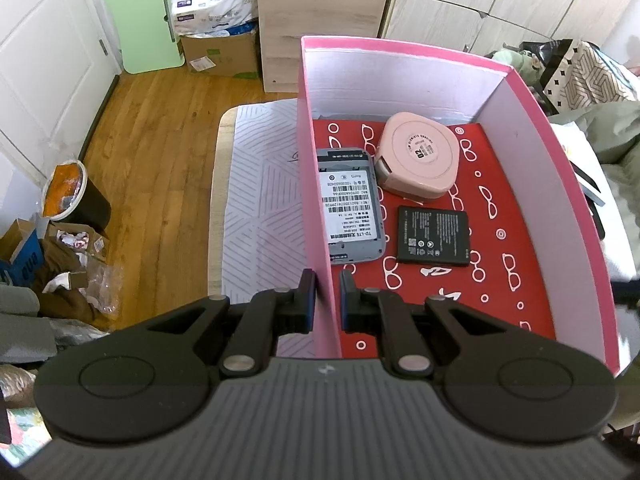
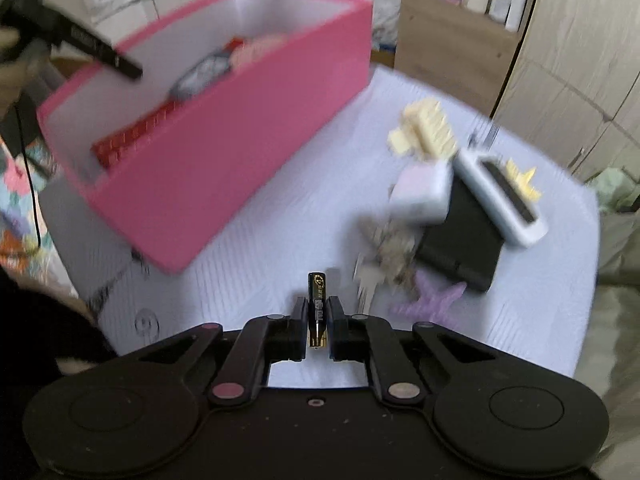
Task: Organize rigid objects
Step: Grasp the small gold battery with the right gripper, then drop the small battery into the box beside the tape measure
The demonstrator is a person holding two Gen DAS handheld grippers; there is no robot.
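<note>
Your left gripper (image 1: pixel 327 296) straddles the near end of the box's (image 1: pixel 520 92) left wall — one finger outside, one inside, a gap showing on the inner side, so not squeezing it. The left view looks straight into the box: on the red liner (image 1: pixel 500 184) lie a grey router (image 1: pixel 350 204) hard against the left wall, a pink case (image 1: pixel 416 158) just beside it toward the far wall, and a black battery pack (image 1: pixel 434 236) nearer you, apart from both.

Your right gripper (image 2: pixel 319 314) is clamped on an AA cell (image 2: pixel 318 304), black and gold, pointing forward between the fingers, over the tabletop's (image 2: pixel 280 240) near edge. This view is motion-blurred.

Only the right view shows the loose pile on the tabletop's right side: cream claw clip (image 2: pixel 426 130), white block (image 2: pixel 422 190), white holder (image 2: pixel 500 200) lying on a black stand (image 2: pixel 464 240), yellow clip (image 2: pixel 524 182), keys (image 2: pixel 384 256), purple star clip (image 2: pixel 432 300). There the box sits at the left, with your left gripper's arm over its left end.
</note>
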